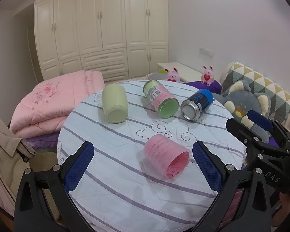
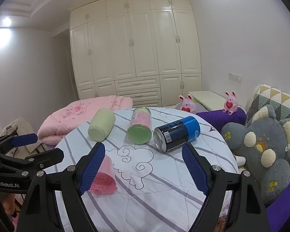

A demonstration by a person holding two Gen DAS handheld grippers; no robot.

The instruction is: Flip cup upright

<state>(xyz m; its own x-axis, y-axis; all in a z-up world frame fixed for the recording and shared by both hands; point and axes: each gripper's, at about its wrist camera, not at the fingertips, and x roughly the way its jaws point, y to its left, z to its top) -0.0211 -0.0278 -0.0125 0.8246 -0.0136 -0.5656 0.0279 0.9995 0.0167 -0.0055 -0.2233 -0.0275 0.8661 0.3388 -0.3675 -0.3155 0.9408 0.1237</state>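
pink cup (image 1: 166,159) on its side on table (image 1: 125,193), left hand-held gripper (image 1: 143,167) spread apart, right hand-held gripper (image 2: 144,169) likewise

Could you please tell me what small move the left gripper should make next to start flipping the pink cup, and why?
Probably ease the left gripper forward so its open jaws straddle the pink cup. The cup lies on its side on the round table, just ahead between the fingers, and nothing is gripped yet. The right gripper is open too, but aims off to the cup's side.
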